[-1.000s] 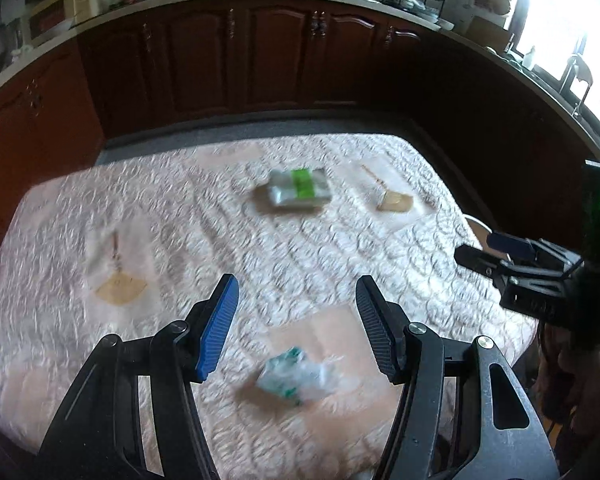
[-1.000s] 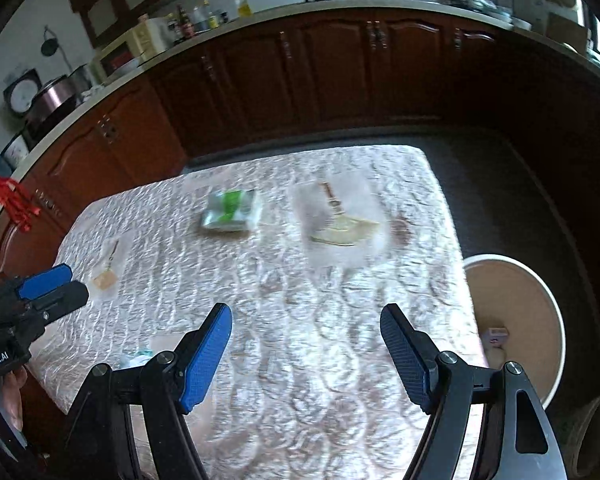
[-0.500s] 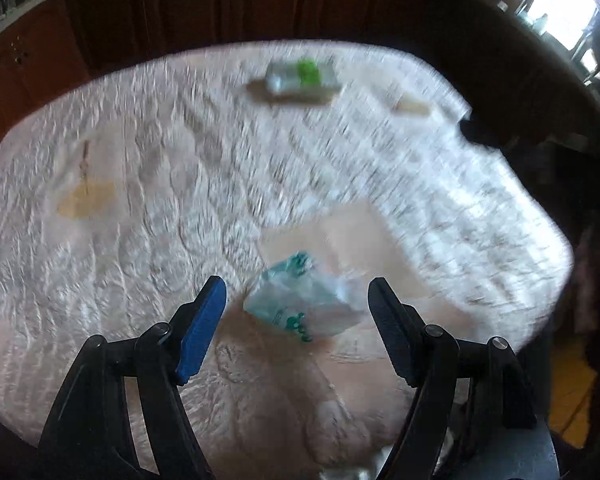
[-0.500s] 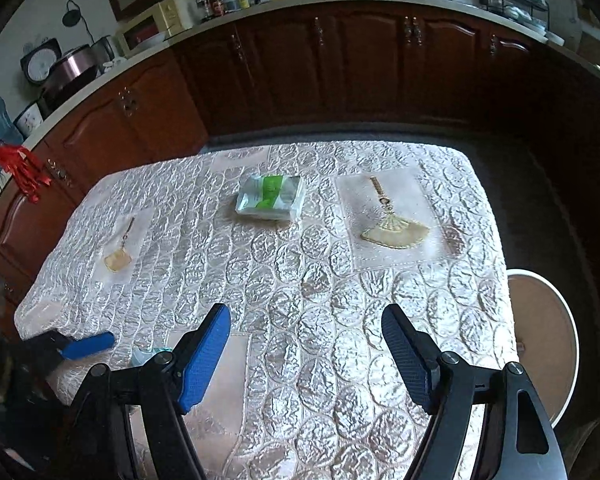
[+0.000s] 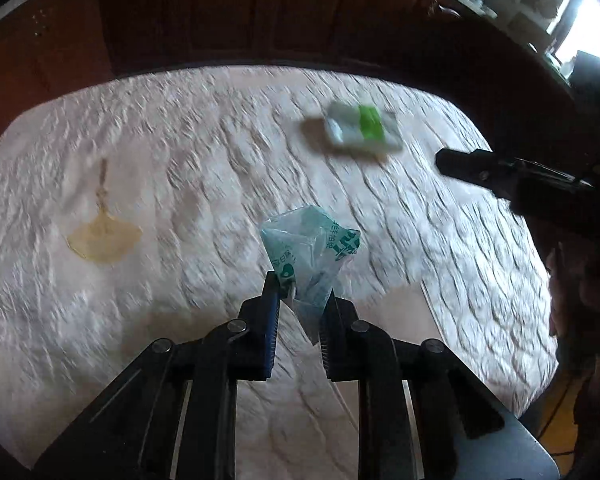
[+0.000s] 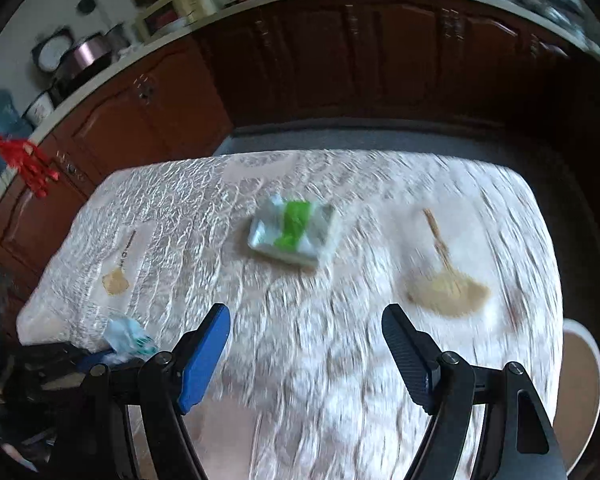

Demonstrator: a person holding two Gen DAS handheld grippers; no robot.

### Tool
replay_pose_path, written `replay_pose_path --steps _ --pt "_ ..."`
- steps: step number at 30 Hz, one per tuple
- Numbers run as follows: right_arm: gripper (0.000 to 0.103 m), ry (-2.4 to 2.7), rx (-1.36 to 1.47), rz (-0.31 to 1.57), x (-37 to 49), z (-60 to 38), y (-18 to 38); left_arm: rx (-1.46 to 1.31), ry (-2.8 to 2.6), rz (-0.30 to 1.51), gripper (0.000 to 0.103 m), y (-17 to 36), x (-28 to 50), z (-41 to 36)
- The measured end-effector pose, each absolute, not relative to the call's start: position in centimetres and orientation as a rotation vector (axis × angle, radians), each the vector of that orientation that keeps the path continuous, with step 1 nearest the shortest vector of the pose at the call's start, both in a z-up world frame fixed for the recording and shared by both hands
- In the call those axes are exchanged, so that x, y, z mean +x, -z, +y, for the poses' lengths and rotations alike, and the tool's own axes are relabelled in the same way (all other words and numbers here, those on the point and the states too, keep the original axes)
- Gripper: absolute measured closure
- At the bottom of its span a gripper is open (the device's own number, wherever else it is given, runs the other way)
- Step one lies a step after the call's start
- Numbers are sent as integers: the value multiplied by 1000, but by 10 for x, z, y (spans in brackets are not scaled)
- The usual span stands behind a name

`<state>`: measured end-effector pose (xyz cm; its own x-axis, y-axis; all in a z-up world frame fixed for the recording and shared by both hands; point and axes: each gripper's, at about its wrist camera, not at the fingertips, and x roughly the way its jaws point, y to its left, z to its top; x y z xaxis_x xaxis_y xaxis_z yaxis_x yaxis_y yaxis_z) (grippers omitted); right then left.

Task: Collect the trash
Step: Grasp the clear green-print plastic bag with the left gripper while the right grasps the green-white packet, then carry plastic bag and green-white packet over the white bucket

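1. Landmark: the tissue pack [image 5: 363,130], white with a green band, is lying flat near the middle of the table [image 5: 180,152], which is wearing a pale quilted cover. Both views are blurring.
2. Left of the tissue pack and nearer the camera, a tan fan pattern [image 5: 102,240] is showing on the cover.
3. Nearer than the tissue pack and a little left of it, the left gripper [image 5: 300,300] is pinching a crumpled clear wrapper [image 5: 312,252] with green print. Its jaws have just been closing and are now pressing on the wrapper's lower end; the rest is sticking up past the fingertips.
4. In the right wrist view the wrapper is sitting at the table's near left corner, well left of the tissue pack.
5. Right of the tissue pack in the left wrist view, one dark finger of the other tool is reaching in over the table edge.
6. The right gripper [image 6: 306,346] is hovering over the cover on the near side of the tissue pack, jaws standing wide apart with only cloth between them.
7. Right of the tissue pack, a second, larger fan pattern [image 6: 448,286] is showing.
8. Far right, past the table edge, a round cream bin [image 6: 584,380] is partly showing; its contents cannot be told.
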<state>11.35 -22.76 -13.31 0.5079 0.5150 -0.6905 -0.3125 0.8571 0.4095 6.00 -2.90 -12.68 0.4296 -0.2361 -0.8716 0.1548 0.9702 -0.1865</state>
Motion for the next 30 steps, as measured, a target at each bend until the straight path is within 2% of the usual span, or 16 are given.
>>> replay_pose_path --steps 10,11,18,19,20,25,30 --pt "25 -697 28 928 188 -185 136 -111 180 1102 88 125 73 5" --pt "21 -729 -6 937 193 -178 139 -112 178 1104 88 125 75 5" --pt "21 -742 -266 979 213 -150 166 -133 170 1116 88 129 84 10" --pt "24 -739 -272 991 215 -149 171 -134 172 1117 88 129 84 11" --pt "36 -745 -250 1001 216 -150 174 -136 174 1118 88 129 85 10" --pt "61 -763 -78 968 196 -168 173 -158 196 1115 88 132 88 4" --pt "63 -736 20 956 156 -189 163 -166 219 1088 88 124 85 -10"
